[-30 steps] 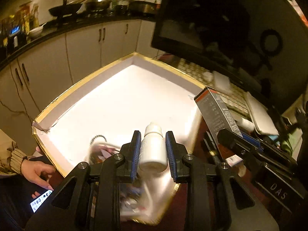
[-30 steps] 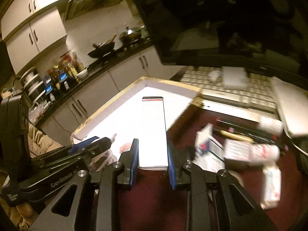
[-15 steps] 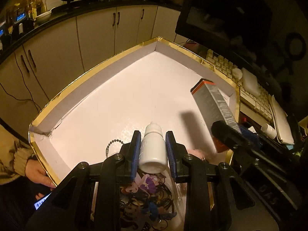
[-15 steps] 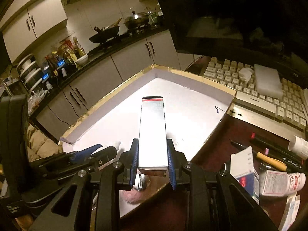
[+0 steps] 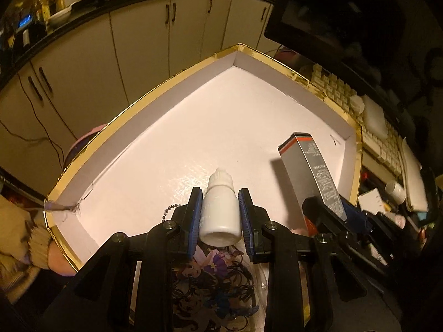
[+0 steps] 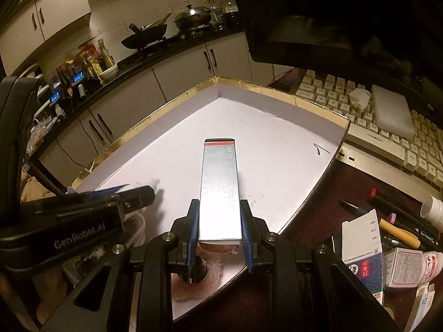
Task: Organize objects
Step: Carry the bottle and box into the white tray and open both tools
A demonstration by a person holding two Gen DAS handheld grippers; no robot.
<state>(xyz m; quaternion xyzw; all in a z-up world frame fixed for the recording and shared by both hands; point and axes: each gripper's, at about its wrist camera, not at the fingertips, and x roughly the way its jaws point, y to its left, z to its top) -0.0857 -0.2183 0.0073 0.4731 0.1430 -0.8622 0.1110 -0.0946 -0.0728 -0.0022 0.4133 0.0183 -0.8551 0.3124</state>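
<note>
So both hand-held grippers are over the big shallow white cardboard box with gold-foil edges (image 5: 155, 144), which sits on the dark reddish table (image 6: 332, 199).

The left hand-held gripper (image 5: 220, 213) is clamped on a small white plastic dropper bottle (image 5: 220, 207), blue pads pressing on both sides of its body, cap pointing away from the camera and down toward the box floor. Under that gripper, in the near corner of the box, there's a clear packet with anime-style printed artwork (image 5: 216, 276) and a bit of metal ball chain (image 5: 170, 210) poking out beside it.

The right hand-held gripper (image 6: 220, 232) is clamped on a tall narrow silver-grey carton with a red stripe near its top (image 6: 220, 182), held by its lower end and sticking out over the white box floor. Can't tell if either item touches the bottom. There's something pinkish and fuzzy (image 6: 210, 276) below the carton in the near part of the box; can't make out what.

To the right of the box is a cream-coloured computer keyboard (image 6: 393, 138) with a white rectangular block (image 6: 393, 113) lying on it, under a dark monitor (image 6: 332, 22). Nearer on the table: a white-and-blue medicine carton (image 6: 362, 251), a small white pill bottle (image 6: 433, 207), and some pens (image 6: 357, 207).

A cuffed tan sleeve (image 5: 30, 246) shows at the left edge, just outside the box.
</note>
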